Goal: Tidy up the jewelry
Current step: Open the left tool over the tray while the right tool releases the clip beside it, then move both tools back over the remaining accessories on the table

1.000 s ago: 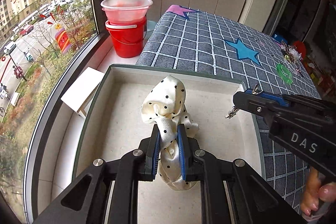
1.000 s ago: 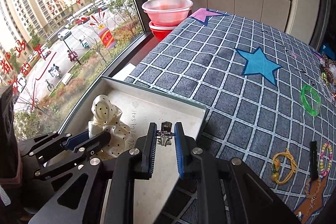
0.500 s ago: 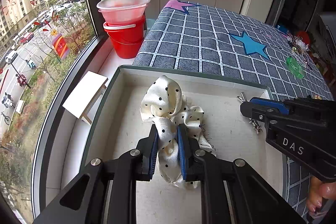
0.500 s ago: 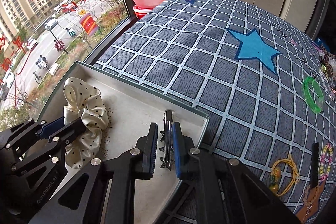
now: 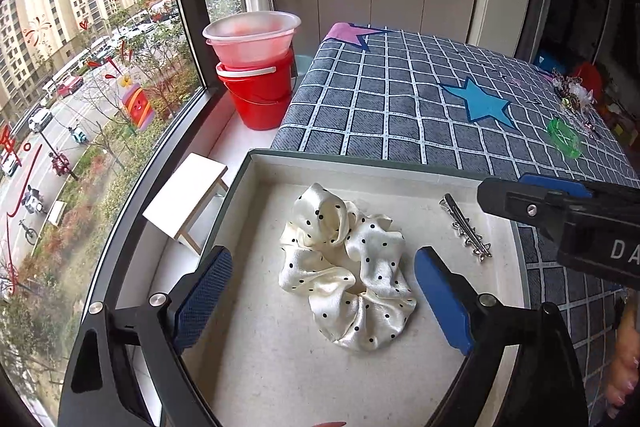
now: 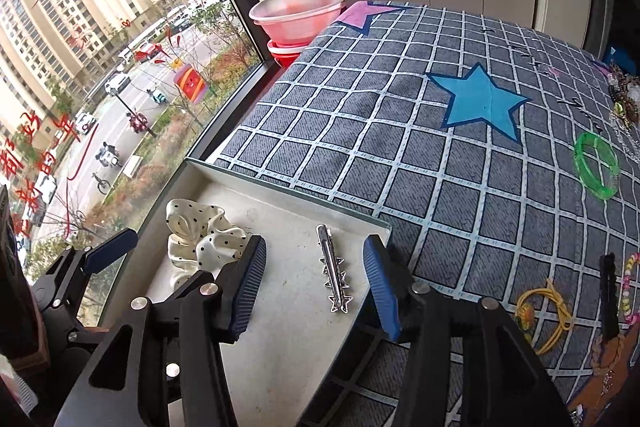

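A cream polka-dot scrunchie (image 5: 348, 275) lies flat in the shallow grey-rimmed tray (image 5: 360, 163). My left gripper (image 5: 324, 295) is open, its blue pads on either side of the scrunchie, holding nothing. A silver hair clip with star studs (image 5: 466, 227) lies in the tray's right part. My right gripper (image 6: 316, 287) is open above the clip (image 6: 334, 271), with the clip between its pads and free of them. The scrunchie (image 6: 200, 239) and the left gripper's fingers (image 6: 110, 253) show at the left of the right wrist view.
A checked bedspread with stars (image 6: 460, 131) holds more jewelry: a green bangle (image 6: 596, 165), a yellow hair tie (image 6: 544, 311), a bead bracelet (image 6: 630, 287). A red bucket with a plastic basin (image 5: 256, 75) and a small white stool (image 5: 188, 195) stand by the window.
Both grippers have opened. The scrunchie dropped from the left gripper and the clip from the right gripper; both now lie in the tray. Both grippers have pulled back a little.
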